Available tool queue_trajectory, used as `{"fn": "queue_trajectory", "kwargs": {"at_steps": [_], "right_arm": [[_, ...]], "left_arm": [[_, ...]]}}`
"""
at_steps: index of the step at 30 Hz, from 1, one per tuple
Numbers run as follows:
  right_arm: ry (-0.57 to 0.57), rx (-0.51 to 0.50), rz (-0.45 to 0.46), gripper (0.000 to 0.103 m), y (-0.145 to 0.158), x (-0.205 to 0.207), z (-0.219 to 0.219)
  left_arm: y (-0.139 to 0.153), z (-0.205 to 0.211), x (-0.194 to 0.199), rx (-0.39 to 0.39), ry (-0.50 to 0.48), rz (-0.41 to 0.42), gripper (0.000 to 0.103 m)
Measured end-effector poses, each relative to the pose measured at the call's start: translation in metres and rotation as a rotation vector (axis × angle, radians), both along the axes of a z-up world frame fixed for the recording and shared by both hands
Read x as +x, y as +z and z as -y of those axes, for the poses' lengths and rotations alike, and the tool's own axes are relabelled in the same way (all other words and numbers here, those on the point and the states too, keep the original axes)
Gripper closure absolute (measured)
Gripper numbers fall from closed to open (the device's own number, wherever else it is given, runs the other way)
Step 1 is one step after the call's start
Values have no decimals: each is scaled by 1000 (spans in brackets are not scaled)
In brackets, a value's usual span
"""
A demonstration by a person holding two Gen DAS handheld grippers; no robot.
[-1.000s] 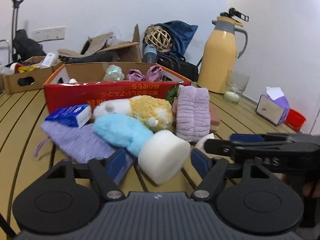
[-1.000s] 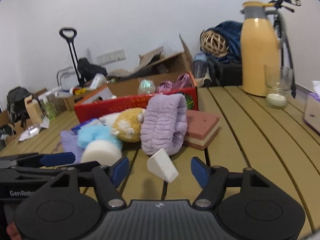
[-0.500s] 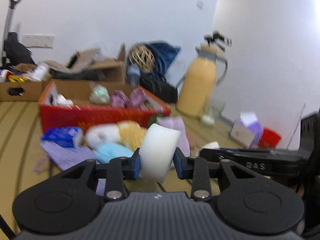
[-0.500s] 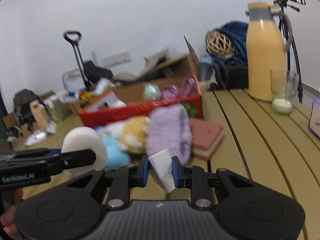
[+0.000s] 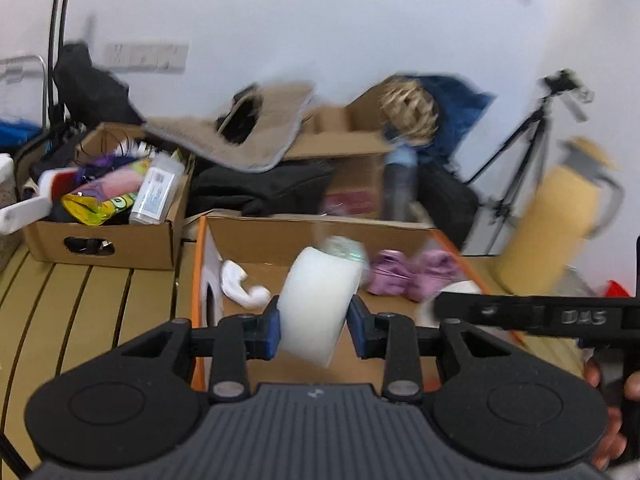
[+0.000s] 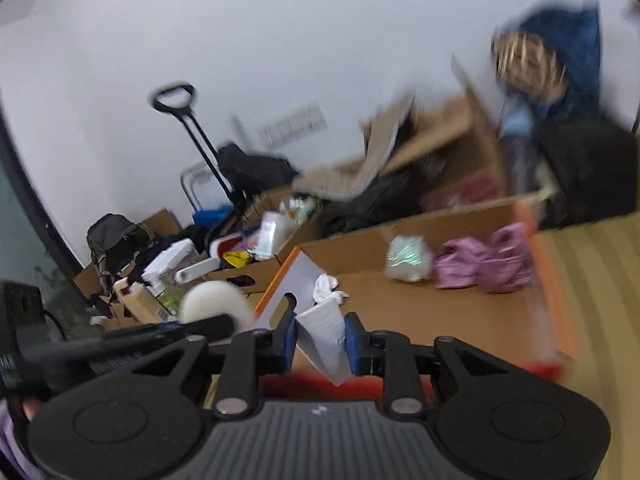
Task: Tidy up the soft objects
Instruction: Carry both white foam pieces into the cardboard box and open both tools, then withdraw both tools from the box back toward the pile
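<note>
A white foam cylinder (image 5: pixel 314 308) and a white foam wedge (image 6: pixel 325 334) are gripped by left and right fingers above the cardboard box (image 6: pixel 420 304), in which purple scrunchies (image 6: pixel 484 266), an iridescent ball (image 6: pixel 408 260) and a white sock (image 5: pixel 240 286) lie.

Matt white foam cylinder (image 5: pixel 316 304), matt white foam wedge (image 6: pixel 324 340), plain brown cardboard box (image 5: pixel 320 236), slatted wooden desk (image 5: pixel 80 300), matt black plastic tongs (image 5: pixel 313 330)

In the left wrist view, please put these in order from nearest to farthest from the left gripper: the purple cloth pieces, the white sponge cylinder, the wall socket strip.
1. The white sponge cylinder, clamped between the pads of the left gripper.
2. The purple cloth pieces, inside the red-edged box, right of the cylinder.
3. The wall socket strip, far behind on the wall, upper left.
</note>
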State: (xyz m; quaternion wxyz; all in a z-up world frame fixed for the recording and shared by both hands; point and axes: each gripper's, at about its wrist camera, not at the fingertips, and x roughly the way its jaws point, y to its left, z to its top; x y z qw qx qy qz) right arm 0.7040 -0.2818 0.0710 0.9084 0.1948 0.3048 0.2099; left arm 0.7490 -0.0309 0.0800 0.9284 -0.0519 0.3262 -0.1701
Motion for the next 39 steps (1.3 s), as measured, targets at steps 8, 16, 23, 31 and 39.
{"fn": "queue_trajectory", "kwargs": {"at_steps": [8, 16, 23, 31, 39], "right_arm": [[-45, -20, -203, 70, -49, 175, -42], [-86, 74, -229, 53, -70, 191, -26], [-102, 25, -160, 50, -4, 139, -11], [47, 22, -47, 31, 59, -16, 29], [11, -199, 224, 16, 30, -222, 42]], "left_arm": [[-47, 8, 126, 115, 154, -106, 49], [-34, -15, 124, -2, 179, -95, 34], [35, -16, 49, 29, 155, -1, 27], [59, -49, -165, -20, 143, 207, 20], [27, -32, -361, 139, 181, 437, 6]]}}
